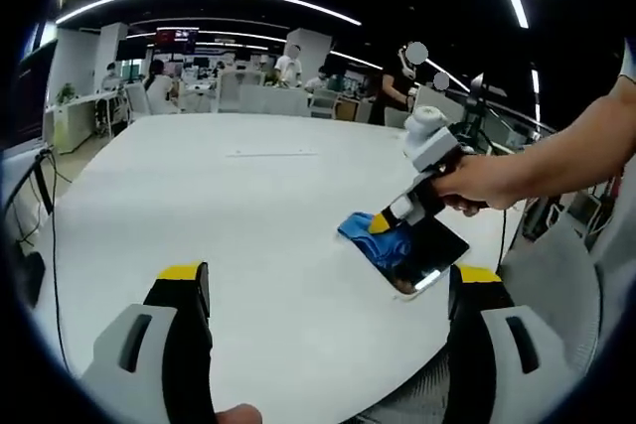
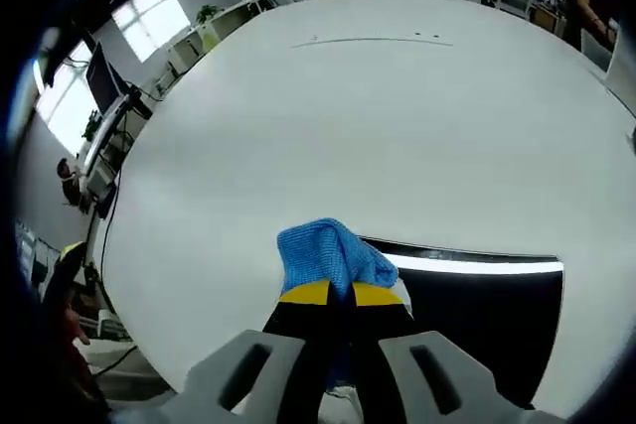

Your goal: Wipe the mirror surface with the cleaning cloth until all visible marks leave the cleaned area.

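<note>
A dark rectangular mirror (image 1: 425,257) (image 2: 487,315) lies flat on the white table (image 1: 248,206), near its right edge. A blue cleaning cloth (image 1: 376,235) (image 2: 328,253) rests bunched on the mirror's left end. My right gripper (image 2: 342,293) is shut on the cloth and presses it onto the mirror; in the left gripper view that gripper (image 1: 384,223) comes in from the right, held by a hand (image 1: 482,186). My left gripper (image 1: 328,280) hovers open over the table's near edge, a short way left of the mirror, with nothing between its fingers.
The wide white table (image 2: 378,116) stretches far beyond the mirror. Desks, chairs and several people (image 1: 288,65) fill the office behind. A grey chair back (image 1: 566,275) stands at the table's right edge. Cables and a stand (image 2: 99,186) are on the left.
</note>
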### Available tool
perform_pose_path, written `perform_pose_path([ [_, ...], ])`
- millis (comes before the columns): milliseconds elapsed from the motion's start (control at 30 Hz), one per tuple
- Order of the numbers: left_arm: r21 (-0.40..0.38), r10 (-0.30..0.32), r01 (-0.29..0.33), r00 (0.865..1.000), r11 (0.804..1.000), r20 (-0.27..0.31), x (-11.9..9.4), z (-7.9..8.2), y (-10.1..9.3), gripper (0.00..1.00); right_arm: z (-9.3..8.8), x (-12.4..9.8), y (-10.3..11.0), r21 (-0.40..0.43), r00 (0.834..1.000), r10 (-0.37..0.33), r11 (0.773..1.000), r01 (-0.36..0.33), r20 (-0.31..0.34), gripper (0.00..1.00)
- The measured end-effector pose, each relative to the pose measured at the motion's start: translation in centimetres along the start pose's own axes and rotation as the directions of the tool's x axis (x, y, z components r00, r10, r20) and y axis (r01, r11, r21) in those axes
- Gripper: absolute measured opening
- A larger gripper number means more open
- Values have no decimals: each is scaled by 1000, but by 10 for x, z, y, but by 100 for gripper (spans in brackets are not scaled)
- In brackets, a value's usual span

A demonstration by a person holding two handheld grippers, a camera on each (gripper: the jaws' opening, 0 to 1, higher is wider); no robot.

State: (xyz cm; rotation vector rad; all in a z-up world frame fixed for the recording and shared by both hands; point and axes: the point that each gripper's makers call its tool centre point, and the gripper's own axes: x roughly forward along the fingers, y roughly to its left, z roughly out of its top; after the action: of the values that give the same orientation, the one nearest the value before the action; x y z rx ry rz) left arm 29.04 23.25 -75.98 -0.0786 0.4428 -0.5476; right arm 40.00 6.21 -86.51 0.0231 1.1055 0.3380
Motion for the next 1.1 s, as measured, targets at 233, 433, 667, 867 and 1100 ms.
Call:
perform_pose_path([
  [233, 70, -40, 42, 999, 997, -21, 12, 1, 1, 99, 10, 4, 0, 3, 1000, 7, 1000, -7, 2, 0],
  [433, 94, -54, 58, 998, 994, -41, 23, 6, -4, 99, 9, 3, 0, 13, 1000, 18, 1000, -18, 1, 0],
  [667, 95, -60, 64, 997, 993, -46, 26, 6, -7, 99, 11, 7, -3, 23, 999, 37, 999, -37, 2, 0],
  [867, 97, -59, 64, 997, 993, -46, 27, 5, -5, 99, 11, 7, -6, 19, 1000, 30, 999, -30, 5, 0],
  [1100, 89, -52, 58, 997, 994, -64, 25, -2, -7, 99, 9, 4, -16, 25, 1000, 25, 999, -25, 6, 0],
])
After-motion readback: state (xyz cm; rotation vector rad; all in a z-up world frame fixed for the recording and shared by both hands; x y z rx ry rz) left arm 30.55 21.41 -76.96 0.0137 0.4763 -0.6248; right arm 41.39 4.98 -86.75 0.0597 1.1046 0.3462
